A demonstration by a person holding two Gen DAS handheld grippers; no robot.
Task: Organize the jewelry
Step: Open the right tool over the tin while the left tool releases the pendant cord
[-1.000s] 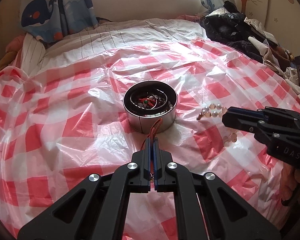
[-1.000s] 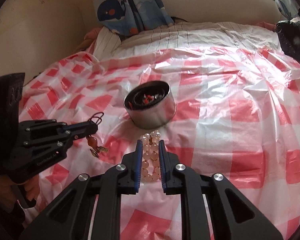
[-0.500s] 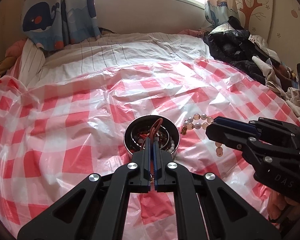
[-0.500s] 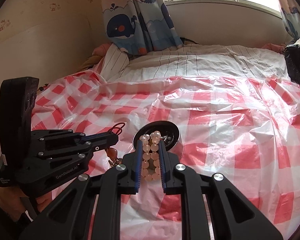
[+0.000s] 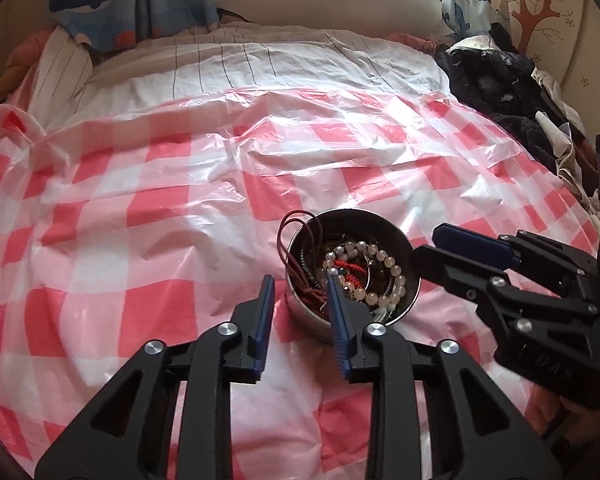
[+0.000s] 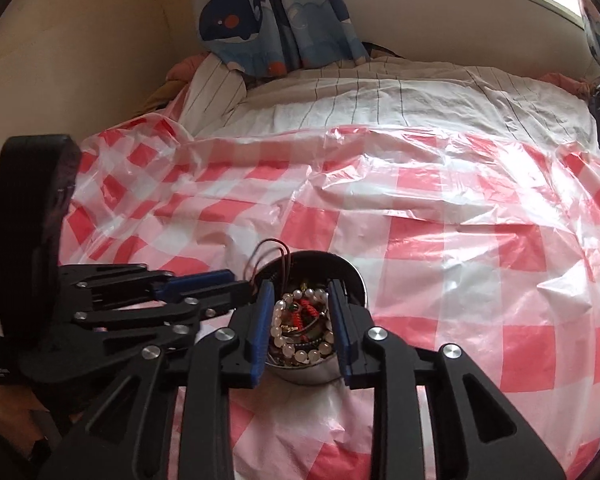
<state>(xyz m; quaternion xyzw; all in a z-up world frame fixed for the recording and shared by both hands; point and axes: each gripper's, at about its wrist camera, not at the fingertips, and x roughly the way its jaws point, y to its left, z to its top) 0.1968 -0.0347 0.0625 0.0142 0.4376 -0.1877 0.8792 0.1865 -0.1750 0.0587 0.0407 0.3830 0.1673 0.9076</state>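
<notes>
The jewelry is light and limp: strung beads and thin cords that will sag, swing and snag on one another, so my judgement is that any piece is best taken across a short run of beads or a doubled loop of cord, pinched crosswise so the smooth round beads cannot roll out of the pads. All of it that shows now lies in the round metal tin (image 5: pixel 404 304), which stands on the red-and-white checked plastic sheet (image 5: pixel 148 216) spread over the bed, with no loose piece visible on the sheet around it. Inside the tin a pale bead bracelet (image 5: pixel 384 258) curls around a tangle of red knotted cord (image 5: pixel 350 268) and darker strands, and a brown cord loop (image 5: pixel 296 220) arches up over the far-left rim, the one part likely to catch on a finger. The tin itself looks rigid and shiny, probably slippery on plastic film, so a sideways knock could slide it. The left gripper (image 5: pixel 300 280) hovers at the tin's near-left edge, its fingers opening with nothing between them; the right gripper (image 6: pixel 300 286) hangs directly above the tin, its fingers also opening, the beads seen between them lying down in the tin rather than pinched.
</notes>
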